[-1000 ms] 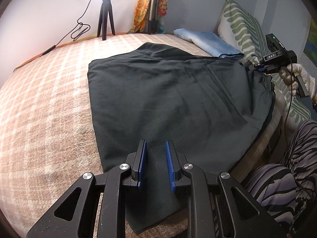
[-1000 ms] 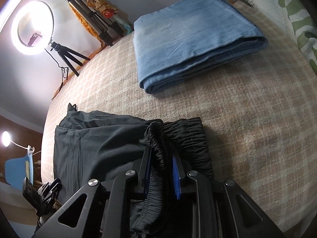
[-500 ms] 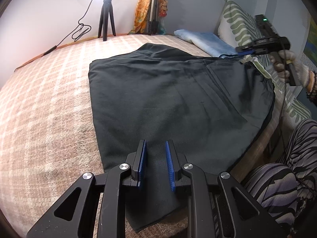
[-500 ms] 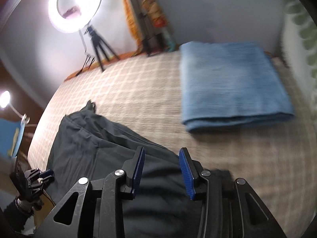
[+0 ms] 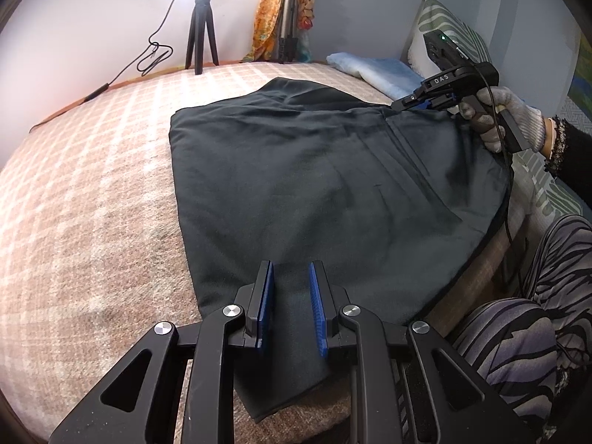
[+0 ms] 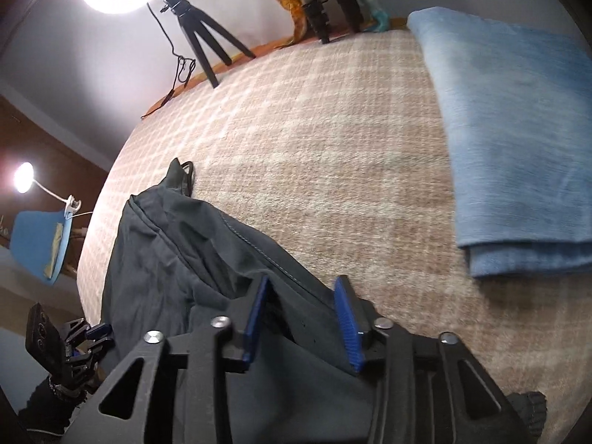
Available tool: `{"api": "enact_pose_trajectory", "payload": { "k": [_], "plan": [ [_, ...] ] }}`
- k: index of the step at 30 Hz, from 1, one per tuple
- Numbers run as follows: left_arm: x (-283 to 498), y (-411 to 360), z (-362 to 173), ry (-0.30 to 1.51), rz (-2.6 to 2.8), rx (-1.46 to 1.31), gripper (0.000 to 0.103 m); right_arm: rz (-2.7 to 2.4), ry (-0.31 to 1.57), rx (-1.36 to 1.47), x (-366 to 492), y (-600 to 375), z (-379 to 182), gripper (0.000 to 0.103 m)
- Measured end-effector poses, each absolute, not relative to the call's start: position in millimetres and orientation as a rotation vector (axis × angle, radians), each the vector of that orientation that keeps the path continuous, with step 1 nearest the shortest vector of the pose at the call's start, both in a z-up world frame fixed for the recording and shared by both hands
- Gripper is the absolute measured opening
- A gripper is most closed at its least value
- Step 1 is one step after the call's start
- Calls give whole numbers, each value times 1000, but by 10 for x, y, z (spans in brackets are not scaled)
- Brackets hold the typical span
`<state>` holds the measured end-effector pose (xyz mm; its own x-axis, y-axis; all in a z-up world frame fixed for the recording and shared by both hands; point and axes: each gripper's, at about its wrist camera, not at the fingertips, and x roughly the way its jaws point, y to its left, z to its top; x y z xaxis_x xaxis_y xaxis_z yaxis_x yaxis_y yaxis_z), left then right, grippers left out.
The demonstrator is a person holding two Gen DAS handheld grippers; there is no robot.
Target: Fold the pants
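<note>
Dark grey pants point(image 5: 314, 170) lie spread flat on the checked bed cover point(image 5: 92, 192). My left gripper point(image 5: 290, 270) sits at the near hem end, its blue pads closed on cloth that fills the gap between them. Held by a gloved hand point(image 5: 518, 122), my right gripper point(image 5: 401, 103) is at the far waist end. In the right wrist view its jaws point(image 6: 303, 285) are closing, with the stitched edge of the pants point(image 6: 177, 244) running between the pads, which do not press on it. The left gripper point(image 6: 92, 333) shows at the lower left of that view.
A folded blue cloth point(image 6: 518, 129) lies on the bed just beyond the waist. A ring light on a tripod point(image 6: 196, 29) and a second tripod stand by the wall. A leaf-patterned pillow point(image 5: 455, 33) is at the right. A person's striped leg point(image 5: 536, 296) is by the bed edge.
The right gripper let go of the gathered waistband, opened, swung away and came back down over another part of the pants' waist edge. The left gripper and the hem have not moved.
</note>
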<state>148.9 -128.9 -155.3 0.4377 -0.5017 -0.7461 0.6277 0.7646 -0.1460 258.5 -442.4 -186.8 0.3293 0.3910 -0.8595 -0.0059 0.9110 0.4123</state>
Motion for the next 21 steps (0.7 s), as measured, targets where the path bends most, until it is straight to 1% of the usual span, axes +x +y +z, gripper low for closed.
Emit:
{"api": "enact_pose_trajectory", "payload": {
  "k": [1,2,3,4,8,12,13,15,16,17,18,19,20,21],
  "plan": [
    [1487,-1284,-1553,868,-707,160,18,280,1213,363,2583,-4400,-1873,19],
    [1491,-1281,-1555,869,-708,155,18,284,1208,356,2578,-4387,-1864,12],
    [1494,-1278,-1555,870,-709,152,18,289,1194,334,2565,-4350,-1841,2],
    [1498,-1276,-1556,870,-710,150,18,286,1187,312,2562,-4317,-1823,0],
    [1488,-1274,-1560,864,-714,156,18,186,1136,201,2618,-4310,-1724,0],
    [1488,-1263,-1559,869,-713,145,18,208,1147,223,2678,-4354,-1745,0],
    [1489,-1256,-1556,871,-713,143,18,209,1149,214,2672,-4341,-1737,1],
    [1493,-1213,-1527,879,-702,125,18,207,1160,215,2658,-4327,-1715,6],
    [1494,-1181,-1506,879,-695,111,18,199,1166,218,2651,-4333,-1703,20],
    [1477,-1127,-1471,870,-686,86,18,186,1160,225,2624,-4345,-1669,28],
    [1458,-1058,-1432,861,-671,57,18,177,1148,225,2593,-4352,-1633,30],
    [1447,-1002,-1406,858,-660,33,21,172,1136,228,2548,-4356,-1585,30],
    [1435,-925,-1380,856,-643,0,25,173,1127,227,2499,-4351,-1543,30],
    [1426,-846,-1366,854,-620,-31,35,171,1120,223,2477,-4343,-1515,30]
  ]
}}
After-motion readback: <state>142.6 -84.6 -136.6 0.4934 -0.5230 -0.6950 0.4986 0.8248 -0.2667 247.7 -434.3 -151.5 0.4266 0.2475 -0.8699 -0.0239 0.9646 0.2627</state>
